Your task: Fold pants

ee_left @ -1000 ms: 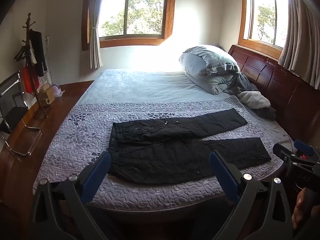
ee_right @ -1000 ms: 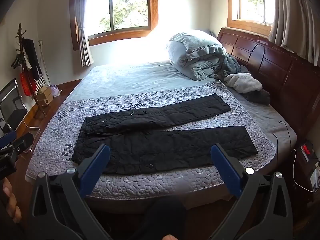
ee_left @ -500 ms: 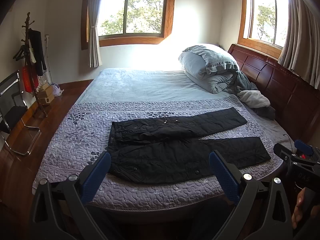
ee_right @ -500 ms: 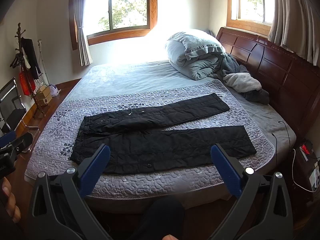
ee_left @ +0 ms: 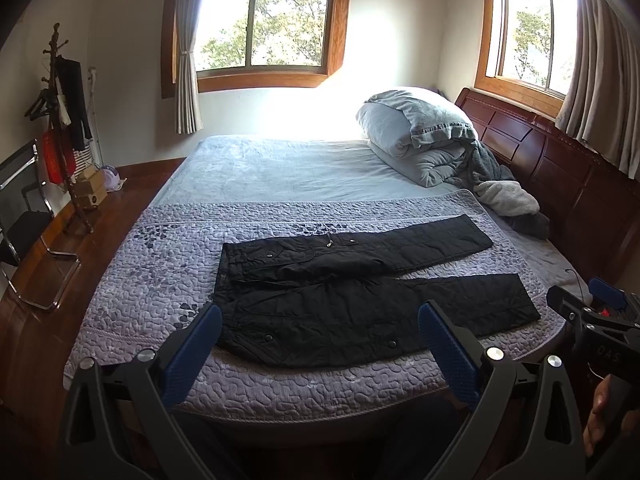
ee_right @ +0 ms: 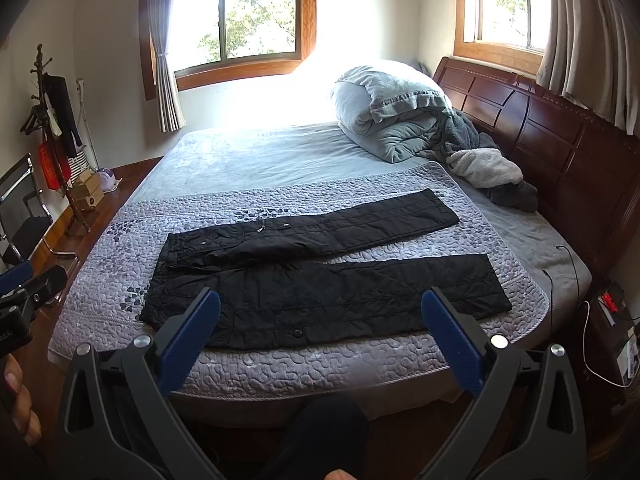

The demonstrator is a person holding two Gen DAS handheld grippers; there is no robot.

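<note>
The black quilted pants (ee_left: 352,300) lie flat and unfolded on the lavender pebble-stitched bedspread (ee_left: 152,264), near the front edge of the bed. The waistband is at your left; the 2 legs run to the right and spread apart in a narrow V. The fabric is matte with fine stitched channels, and small round snaps show near the waist and along the near hem.

Your left gripper (ee_left: 318,344) hovers off the front edge of the bed, short of the pants. Its jaws stand wide apart and hold nothing. The fingers (ee_left: 192,350) are black struts with blue textured pads.

Your right gripper (ee_right: 320,328) is held the same way: jaws spread wide, nothing between them, clear of the cloth. In the left wrist view it appears at the far right edge (ee_left: 592,320).

Behind the pants, a smooth pale blue-grey sheet (ee_left: 288,172) covers the rest of the mattress. A rolled grey comforter (ee_left: 416,136) and a fleecy heap rest against the dark panelled wooden headboard (ee_left: 560,176). A wooden coat stand (ee_left: 60,128) is at the left wall.
</note>
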